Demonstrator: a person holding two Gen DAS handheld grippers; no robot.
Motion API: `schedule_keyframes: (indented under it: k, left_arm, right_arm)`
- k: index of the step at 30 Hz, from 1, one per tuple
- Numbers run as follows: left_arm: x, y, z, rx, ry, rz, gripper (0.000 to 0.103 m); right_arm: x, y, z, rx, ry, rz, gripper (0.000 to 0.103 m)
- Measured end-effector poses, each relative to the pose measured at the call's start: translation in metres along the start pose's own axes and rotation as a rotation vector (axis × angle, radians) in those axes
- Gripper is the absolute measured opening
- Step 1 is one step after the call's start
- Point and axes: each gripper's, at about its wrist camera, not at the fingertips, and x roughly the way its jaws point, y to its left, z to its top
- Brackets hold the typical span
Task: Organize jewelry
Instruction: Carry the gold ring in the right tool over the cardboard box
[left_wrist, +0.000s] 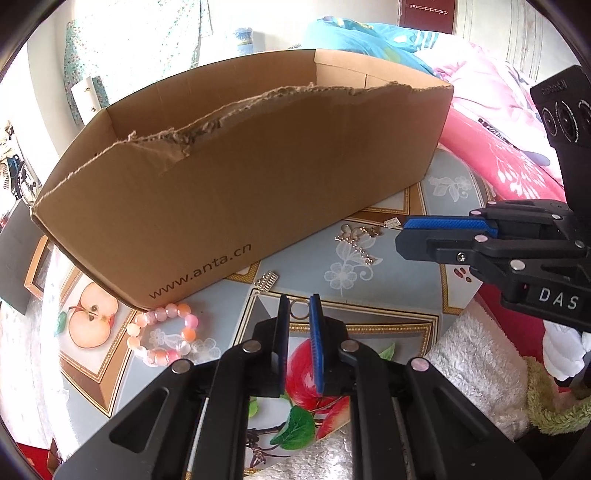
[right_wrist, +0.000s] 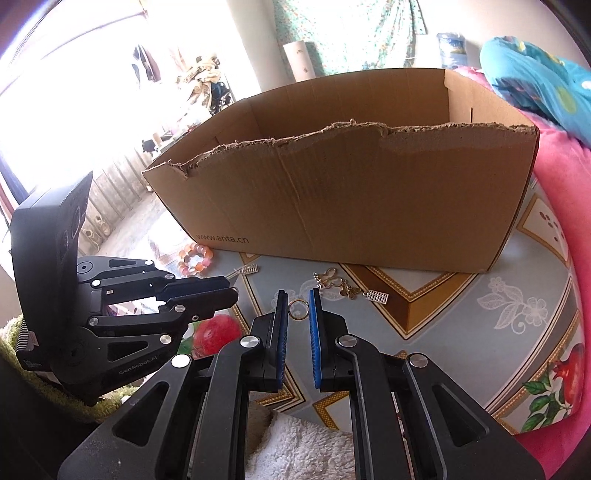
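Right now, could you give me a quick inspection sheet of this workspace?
Surface: tablecloth printed with fruit and flowers.
Job's things: torn cardboard box; bead bracelet, gold ring, butterfly chain and silver charms lie outside it on the cloth.
Clutter: white towel at the near edge.
Grippers: left gripper and right gripper both slightly open, holding nothing.
Cables: nothing seen.
Surroundings: pink bedding, floral curtain.
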Motion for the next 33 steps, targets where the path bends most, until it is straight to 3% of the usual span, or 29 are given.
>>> schedule_keyframes:
  k: [33]
  left_arm:
    - [-0.001,-0.016,0.011,0.050,0.002,0.042,0.010]
  right_arm:
    - [-0.012,-0.021,-0.011,0.068,-0.064,0.016,0.009]
